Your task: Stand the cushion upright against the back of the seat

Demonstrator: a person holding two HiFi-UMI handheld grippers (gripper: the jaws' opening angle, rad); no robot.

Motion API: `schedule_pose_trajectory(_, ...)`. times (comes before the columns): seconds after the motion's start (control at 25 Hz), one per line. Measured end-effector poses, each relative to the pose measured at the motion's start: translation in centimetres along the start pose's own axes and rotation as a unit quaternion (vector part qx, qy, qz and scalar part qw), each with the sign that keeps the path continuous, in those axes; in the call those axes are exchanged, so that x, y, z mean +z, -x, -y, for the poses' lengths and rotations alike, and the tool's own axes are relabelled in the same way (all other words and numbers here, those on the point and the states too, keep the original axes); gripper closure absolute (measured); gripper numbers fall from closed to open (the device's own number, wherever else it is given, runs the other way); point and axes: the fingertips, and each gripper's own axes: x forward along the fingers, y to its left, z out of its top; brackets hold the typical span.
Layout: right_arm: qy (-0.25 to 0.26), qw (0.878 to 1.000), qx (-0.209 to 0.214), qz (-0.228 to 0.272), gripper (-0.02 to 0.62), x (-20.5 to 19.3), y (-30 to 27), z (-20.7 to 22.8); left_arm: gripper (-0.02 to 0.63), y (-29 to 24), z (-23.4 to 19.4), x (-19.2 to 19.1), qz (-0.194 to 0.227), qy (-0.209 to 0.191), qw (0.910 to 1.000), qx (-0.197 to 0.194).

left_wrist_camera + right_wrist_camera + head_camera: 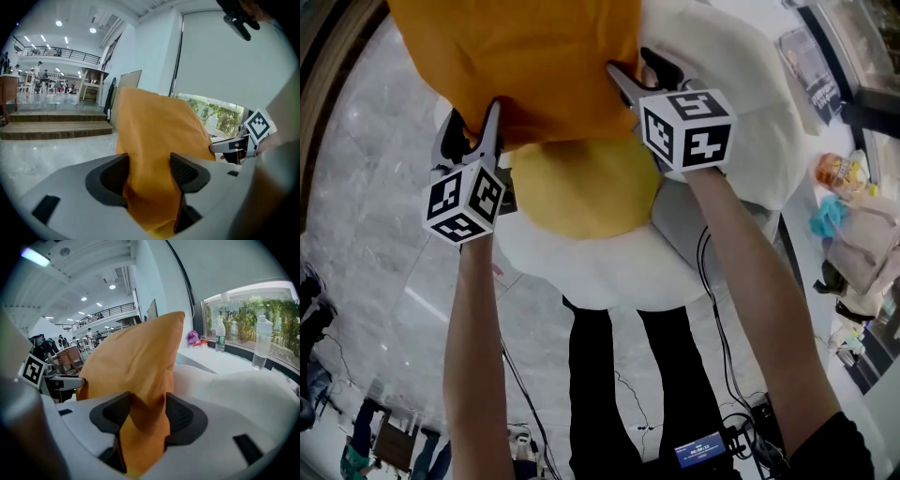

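Pinching the cushion by its near corners, left gripper and right gripper were both clamped on fabric; cushion rose ahead of the jaws, long axis spanning them, white seat back just beyond, closer to the right gripper

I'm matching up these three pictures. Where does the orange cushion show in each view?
Head view: cushion top centre, above both cubes.
Left gripper view: centre, gripped between the jaws.
Right gripper view: centre-left, gripped between the jaws.
Landmark: right cube, at the left gripper view's right edge; left cube, at the right gripper view's left edge.
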Motion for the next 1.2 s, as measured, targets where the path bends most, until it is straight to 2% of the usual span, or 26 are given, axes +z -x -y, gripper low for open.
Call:
schedule_pose_trajectory(0.16, -0.005, 1.000, 0.003, -0.015, 0.383, -0.6, -0.8, 0.0, 0.329, -1.3, 0.3, -0.9, -0.032, 0.019, 0.9990, -0.023)
schedule_pose_trajectory(0.28, 0.002, 1.000, 0.010, -0.013, 0.438, -0.6, -1.2, -0.2, 0.386, -1.8, 0.6, -1.0, -0.052, 0.027, 0.9973, -0.043)
schedule_pose_trajectory(0.44, 0.003, 1.000, 0.009, -0.008, 0.533, -0.4, -1.0, -0.8, 0.460, -1.2, 1.0, -0.7, -0.059, 0.018, 0.9968, -0.050)
schedule_pose_trajectory(0.52, -0.002, 1.000, 0.010, -0.005, 0.560, -0.2, -0.6, -0.9, 0.496, -0.8, 1.3, -0.5, -0.057, 0.006, 0.9973, -0.046)
schedule_pose_trajectory(0.68, -0.018, 1.000, 0.010, 0.003, 0.571, 0.1, 0.3, -1.1, 0.534, 0.2, 2.1, 0.1, -0.043, -0.010, 0.9984, -0.036)
schedule_pose_trajectory(0.8, -0.031, 0.999, 0.004, 0.014, 0.572, 0.4, 1.4, -0.8, 0.546, 1.4, 3.2, 0.0, -0.034, -0.007, 0.9987, -0.036)
schedule_pose_trajectory(0.92, -0.027, 0.999, 0.008, 0.019, 0.571, 0.3, 2.0, -0.6, 0.541, 1.8, 3.6, -2.1, -0.054, -0.005, 0.9982, -0.026)
schedule_pose_trajectory(1.04, -0.018, 1.000, 0.018, 0.002, 0.571, -1.2, 1.2, -1.1, 0.528, 1.7, 2.8, -5.0, -0.081, -0.005, 0.9967, -0.008)
schedule_pose_trajectory(1.2, -0.067, 0.997, 0.025, 0.007, 0.572, -2.2, 1.3, -1.0, 0.526, 1.7, 2.7, -5.2, -0.077, -0.031, 0.9965, -0.008)
